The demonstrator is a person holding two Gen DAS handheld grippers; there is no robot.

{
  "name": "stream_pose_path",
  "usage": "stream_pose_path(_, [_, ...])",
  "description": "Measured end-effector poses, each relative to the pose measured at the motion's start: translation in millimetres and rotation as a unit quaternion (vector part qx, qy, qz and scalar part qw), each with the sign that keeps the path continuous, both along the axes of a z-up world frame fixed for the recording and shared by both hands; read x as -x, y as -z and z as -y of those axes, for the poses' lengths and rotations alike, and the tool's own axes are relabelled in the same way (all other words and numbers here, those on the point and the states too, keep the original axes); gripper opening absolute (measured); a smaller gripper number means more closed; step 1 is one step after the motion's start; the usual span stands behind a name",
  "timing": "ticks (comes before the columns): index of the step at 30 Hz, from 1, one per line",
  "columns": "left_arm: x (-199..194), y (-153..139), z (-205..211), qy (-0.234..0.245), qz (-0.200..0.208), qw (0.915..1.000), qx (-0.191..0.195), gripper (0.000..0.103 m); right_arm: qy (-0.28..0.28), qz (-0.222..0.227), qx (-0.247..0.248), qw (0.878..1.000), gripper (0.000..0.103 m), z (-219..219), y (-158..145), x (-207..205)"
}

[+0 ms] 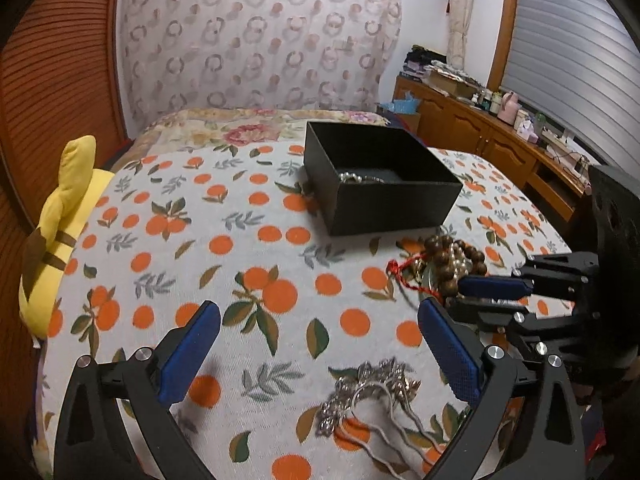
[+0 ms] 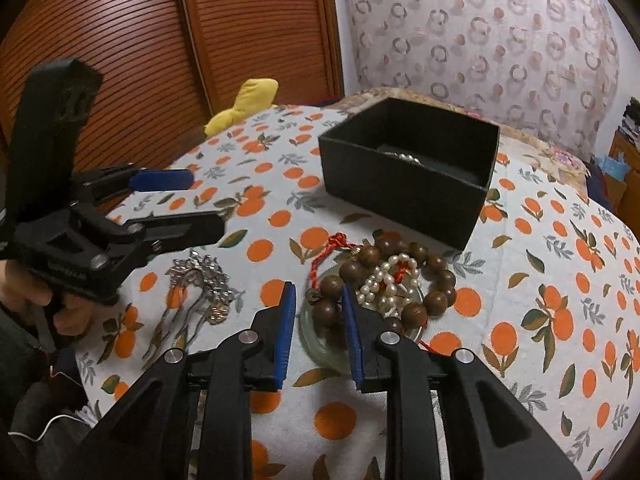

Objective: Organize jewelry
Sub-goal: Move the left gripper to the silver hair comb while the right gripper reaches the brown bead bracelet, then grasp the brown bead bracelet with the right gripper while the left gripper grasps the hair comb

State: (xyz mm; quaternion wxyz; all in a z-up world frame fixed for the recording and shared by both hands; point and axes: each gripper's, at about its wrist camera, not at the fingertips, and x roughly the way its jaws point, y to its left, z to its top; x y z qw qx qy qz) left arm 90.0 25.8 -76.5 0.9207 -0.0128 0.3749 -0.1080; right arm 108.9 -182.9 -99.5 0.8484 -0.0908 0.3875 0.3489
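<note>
Dim warm indoor light — soft shadows, heavy fisheye warp, dark corners.

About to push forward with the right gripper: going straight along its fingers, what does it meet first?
Most likely the wooden bead bracelet: a bead sits just ahead of the right gripper, its jaws partly open and empty, with the pearl strand and black box behind. Depth is uncertain.

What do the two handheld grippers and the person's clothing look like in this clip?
Both the left gripper and the right gripper are matte black linkage frames with silver pivot bolts and flat blue textured pads on the fingers. The left one carries a perforated black upright plate and faint lettering on its body. A dark sleeve shows at the hand holding it.
</note>
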Motion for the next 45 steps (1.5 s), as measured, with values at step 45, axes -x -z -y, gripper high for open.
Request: stream_pose_path(45, [28,25,21,0.017,-0.050,0.9981,-0.032,0.095,0.041,0.068,-0.061,0.995,0.001,56,-70,3])
